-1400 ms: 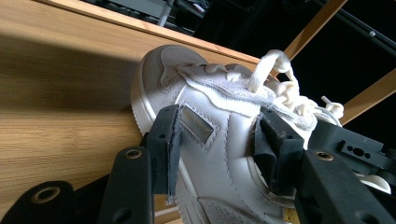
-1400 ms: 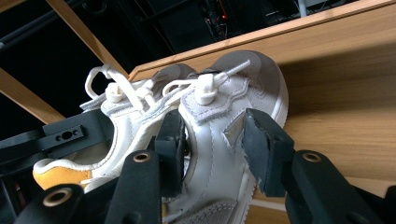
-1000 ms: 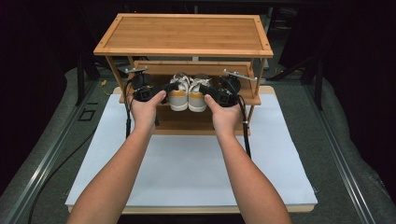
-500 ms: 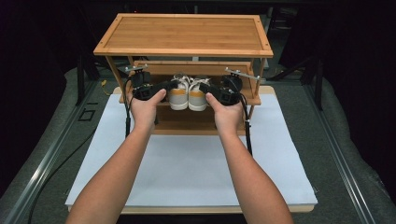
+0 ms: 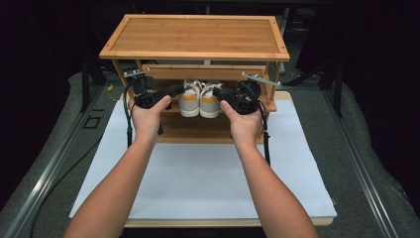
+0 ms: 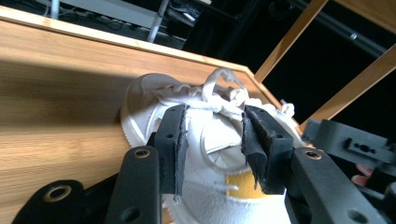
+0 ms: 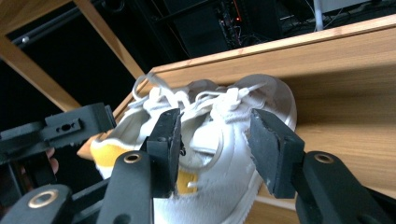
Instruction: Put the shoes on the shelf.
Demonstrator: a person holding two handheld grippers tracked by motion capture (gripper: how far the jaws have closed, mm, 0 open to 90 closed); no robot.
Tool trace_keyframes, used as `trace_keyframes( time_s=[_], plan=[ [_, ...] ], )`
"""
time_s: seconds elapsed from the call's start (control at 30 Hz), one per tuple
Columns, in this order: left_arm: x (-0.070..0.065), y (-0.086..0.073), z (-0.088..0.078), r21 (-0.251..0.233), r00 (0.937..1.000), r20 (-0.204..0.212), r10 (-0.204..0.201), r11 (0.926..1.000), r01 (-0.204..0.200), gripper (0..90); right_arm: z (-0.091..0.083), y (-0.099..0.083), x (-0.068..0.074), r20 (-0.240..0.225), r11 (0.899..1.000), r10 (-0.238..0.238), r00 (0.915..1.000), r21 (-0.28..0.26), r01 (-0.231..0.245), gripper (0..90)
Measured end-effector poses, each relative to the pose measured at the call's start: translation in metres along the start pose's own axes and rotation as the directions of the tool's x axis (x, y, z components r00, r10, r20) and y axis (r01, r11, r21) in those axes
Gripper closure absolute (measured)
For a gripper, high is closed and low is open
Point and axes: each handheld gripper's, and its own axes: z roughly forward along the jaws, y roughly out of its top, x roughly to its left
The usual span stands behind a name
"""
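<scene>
While closing the left gripper [image 6: 215,121] on the left shoe [image 6: 149,100], keep both pads [image 6: 173,140] level with the collar. Jaws there: just narrowed, about half open, shoe between them, one pad by the outer wall, the other over the opening. No squeeze visible yet, so treat as not gripped. Finish the close slowly, on the stiff collar edge rather than on laces or tongue.

At the right gripper [image 7: 215,126], jaws just widened a little, well open, astride the right shoe [image 7: 271,100]: one pad inside the mouth, the other clear of the outer side. Push in deeper before closing, and catch the wall only, not the loose lace loops.

From above: shoes side by side, touching, heels toward the person, on the lower shelf [image 5: 198,130] of a bamboo rack [image 5: 195,37], under its top board. Mind that board and the side posts. Draw each shoe straight back and low, not up. Keep the grippers from knocking together in the narrow space beside the pair.

Rack on a white mat [image 5: 198,173], grey padding [image 5: 361,148] around it, dark room beyond with frames and cables at the back. Plenty of bare mat in front for setting down.
</scene>
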Motion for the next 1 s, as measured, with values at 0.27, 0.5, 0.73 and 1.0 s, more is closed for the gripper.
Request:
trace_keyframes(
  time_s=[0.27,0.5,0.73,1.0],
  plan=[
    [-0.002,-0.002,-0.012,0.006,0.9997,0.022,0.012,0.9999,-0.012,62.4,-0.014,-0.002,0.004,-0.038,1.000,-0.015,0.9992,-0.017,0.014,52.5],
    [-0.003,-0.007,-0.026,-0.014,0.9975,0.068,0.021,0.9997,-0.020,73.4,-0.024,-0.005,0.002,-0.106,1.000,0.009,0.9943,0.017,-0.007,66.6],
    [0.003,-0.016,-0.029,0.003,0.9974,0.065,0.032,0.9995,-0.033,82.9,-0.030,-0.011,0.000,-0.067,0.999,-0.032,0.9972,0.013,0.033,80.4],
    [0.010,-0.027,-0.024,0.031,0.9986,0.050,0.018,0.9993,-0.020,89.6,-0.023,-0.022,-0.009,-0.026,0.998,-0.041,0.9988,0.048,0.042,89.8]
  ],
)
